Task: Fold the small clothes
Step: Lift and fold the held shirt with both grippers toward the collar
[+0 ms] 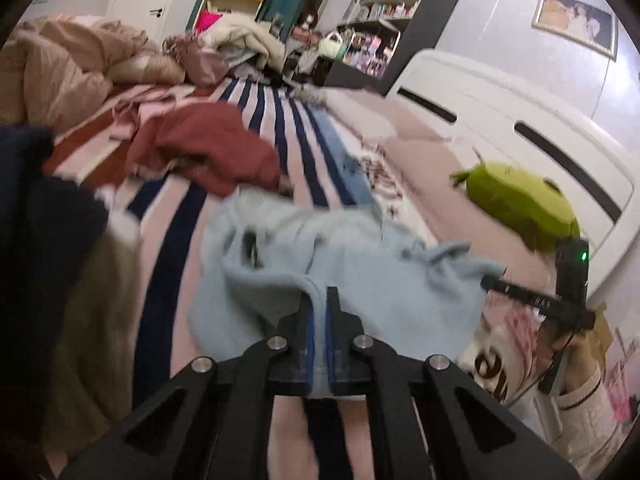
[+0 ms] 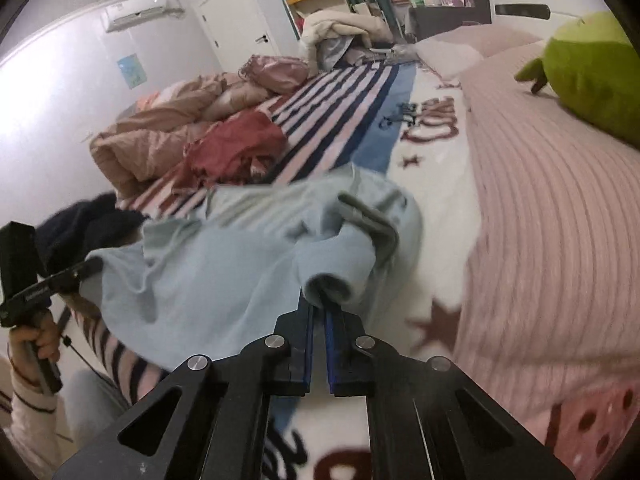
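A light blue garment (image 1: 320, 256) hangs stretched between both grippers above the striped bedspread (image 1: 168, 216). My left gripper (image 1: 319, 300) is shut on one edge of it. My right gripper (image 2: 319, 304) is shut on a bunched corner of the same light blue garment (image 2: 216, 264), beside its grey cuff (image 2: 372, 220). The right gripper also shows at the right of the left wrist view (image 1: 492, 282). The left gripper also shows at the left of the right wrist view (image 2: 90, 268). A red garment (image 1: 208, 144) lies crumpled farther up the bed; it also shows in the right wrist view (image 2: 236, 148).
A dark navy garment (image 1: 44, 216) and an olive cloth (image 1: 96, 320) lie at the left. A green plush toy (image 1: 520, 200) sits on the pink pillow area (image 2: 552, 216). A rumpled beige duvet (image 1: 60, 64) lies at the far end. A white headboard (image 1: 520, 120) stands at right.
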Available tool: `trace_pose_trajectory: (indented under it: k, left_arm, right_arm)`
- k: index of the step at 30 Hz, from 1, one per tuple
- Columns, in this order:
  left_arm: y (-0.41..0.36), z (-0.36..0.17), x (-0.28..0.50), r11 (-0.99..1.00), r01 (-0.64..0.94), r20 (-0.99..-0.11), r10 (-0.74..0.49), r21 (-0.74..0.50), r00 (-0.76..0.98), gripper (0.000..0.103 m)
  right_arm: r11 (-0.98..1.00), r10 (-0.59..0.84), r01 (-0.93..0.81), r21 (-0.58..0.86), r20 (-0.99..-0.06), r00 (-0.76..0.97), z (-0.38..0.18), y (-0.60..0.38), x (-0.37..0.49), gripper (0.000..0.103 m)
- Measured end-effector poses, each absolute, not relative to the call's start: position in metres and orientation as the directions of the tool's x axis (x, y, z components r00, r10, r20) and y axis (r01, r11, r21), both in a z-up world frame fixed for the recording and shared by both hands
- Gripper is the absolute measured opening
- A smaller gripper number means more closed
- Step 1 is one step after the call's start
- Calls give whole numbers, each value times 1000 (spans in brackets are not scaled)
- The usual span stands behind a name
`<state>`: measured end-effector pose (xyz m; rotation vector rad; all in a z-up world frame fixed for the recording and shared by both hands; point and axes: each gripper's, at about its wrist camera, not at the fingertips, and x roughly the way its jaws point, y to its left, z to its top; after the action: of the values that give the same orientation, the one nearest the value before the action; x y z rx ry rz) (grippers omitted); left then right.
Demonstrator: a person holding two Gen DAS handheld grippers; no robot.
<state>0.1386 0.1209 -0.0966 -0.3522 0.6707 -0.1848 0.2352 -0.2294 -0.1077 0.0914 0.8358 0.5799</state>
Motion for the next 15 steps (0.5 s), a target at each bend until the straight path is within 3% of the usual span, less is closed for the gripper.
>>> trace_pose_trajectory:
  k: [6, 13, 15]
  left_arm:
    - [153, -69, 211, 922, -30, -532, -195, -385, 824, 2]
    - [184, -92, 308, 930, -160, -605, -79, -331, 792, 2]
    - [193, -104, 330, 923, -167, -623, -94, -347, 776, 2]
  right_arm:
    - [862, 498, -403, 308, -664, 557, -91, -220, 297, 0]
    - [920, 362, -350, 175, -722, 590, -97, -192, 379, 0]
    - [928, 343, -330, 170, -735, 585, -106, -188, 398, 0]
